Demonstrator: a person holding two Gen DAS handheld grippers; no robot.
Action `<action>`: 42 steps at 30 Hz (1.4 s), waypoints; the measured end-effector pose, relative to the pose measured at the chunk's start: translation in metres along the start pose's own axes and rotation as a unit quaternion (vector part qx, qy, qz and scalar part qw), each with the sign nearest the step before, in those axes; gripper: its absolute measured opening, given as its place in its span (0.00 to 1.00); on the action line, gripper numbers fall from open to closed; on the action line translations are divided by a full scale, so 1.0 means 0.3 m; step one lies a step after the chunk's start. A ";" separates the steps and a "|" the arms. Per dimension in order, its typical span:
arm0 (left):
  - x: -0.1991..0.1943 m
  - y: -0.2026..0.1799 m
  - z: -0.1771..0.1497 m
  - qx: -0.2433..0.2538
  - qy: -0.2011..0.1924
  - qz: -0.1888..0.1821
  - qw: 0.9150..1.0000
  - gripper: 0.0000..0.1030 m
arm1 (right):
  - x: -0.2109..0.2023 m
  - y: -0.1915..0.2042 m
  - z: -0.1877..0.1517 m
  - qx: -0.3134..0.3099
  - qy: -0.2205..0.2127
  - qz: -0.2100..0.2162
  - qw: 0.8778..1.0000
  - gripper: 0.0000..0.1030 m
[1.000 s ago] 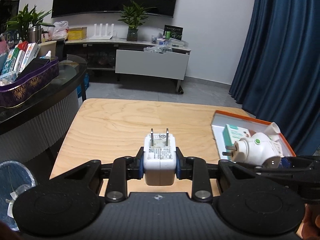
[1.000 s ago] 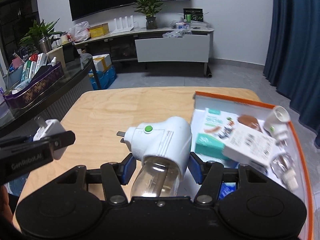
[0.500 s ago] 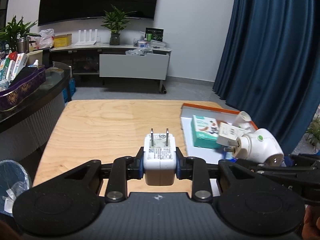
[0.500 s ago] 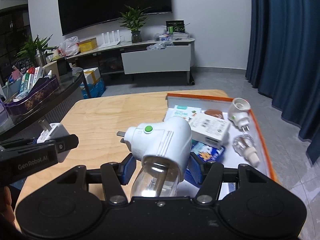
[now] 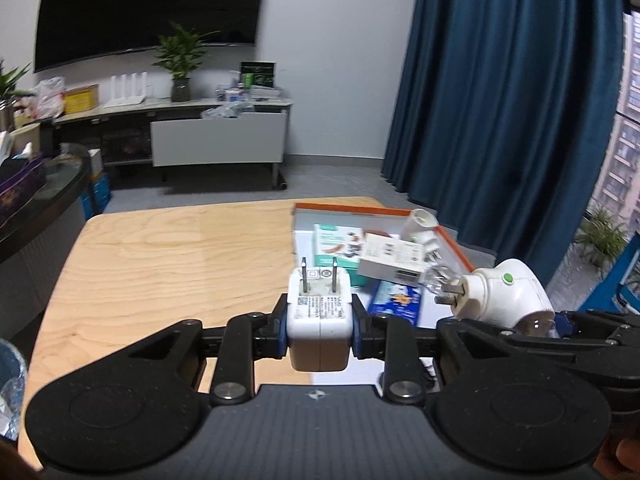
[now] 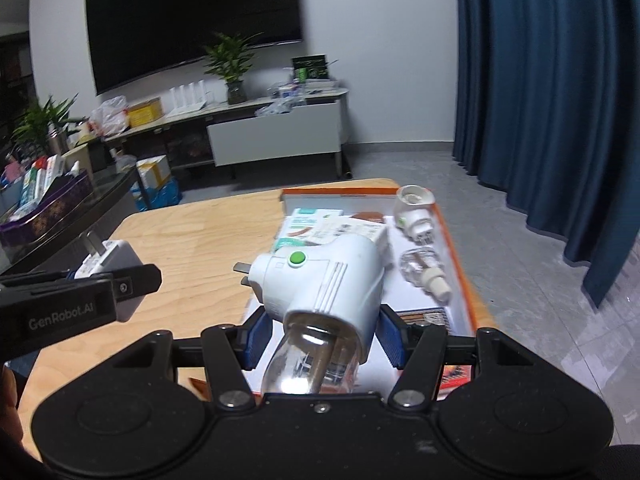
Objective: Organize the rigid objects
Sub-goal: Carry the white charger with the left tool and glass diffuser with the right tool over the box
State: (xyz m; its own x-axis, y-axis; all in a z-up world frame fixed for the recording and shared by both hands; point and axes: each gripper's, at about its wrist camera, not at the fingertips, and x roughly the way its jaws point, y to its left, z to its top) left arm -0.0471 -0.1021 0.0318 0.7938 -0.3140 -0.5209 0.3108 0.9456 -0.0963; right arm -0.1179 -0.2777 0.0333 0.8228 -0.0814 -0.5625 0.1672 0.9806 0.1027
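At the bottom centre of the left wrist view the left gripper [image 5: 320, 330] is clamped on a white two-pin charger [image 5: 320, 320], prongs pointing up and away, while at the bottom centre of the right wrist view the right gripper [image 6: 322, 334] is clamped on a white plug-in vaporizer [image 6: 320, 284] with a green button and a clear bottle. Past both lies the wooden table [image 5: 168, 264], bare across its left half. An orange-rimmed tray [image 6: 460, 256] fills its right side to the edge, crowded with small boxes [image 5: 390, 260], a second white plug-in unit [image 6: 414, 212] and a loose clear bottle [image 6: 424, 268], with blue curtains [image 5: 500, 100] beyond.
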 end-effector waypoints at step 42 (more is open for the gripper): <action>0.135 -0.164 -0.010 0.035 0.024 -0.058 0.997 0.29 | 0.114 -0.209 0.032 0.028 0.010 -0.039 0.999 0.67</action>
State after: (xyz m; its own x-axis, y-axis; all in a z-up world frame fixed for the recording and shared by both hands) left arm -0.0317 -0.1611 0.0129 0.7247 -0.4146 -0.5503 0.4359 0.8944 -0.0998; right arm -0.0950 -0.3438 0.0156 0.7957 -0.1525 -0.5862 0.2607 0.9598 0.1041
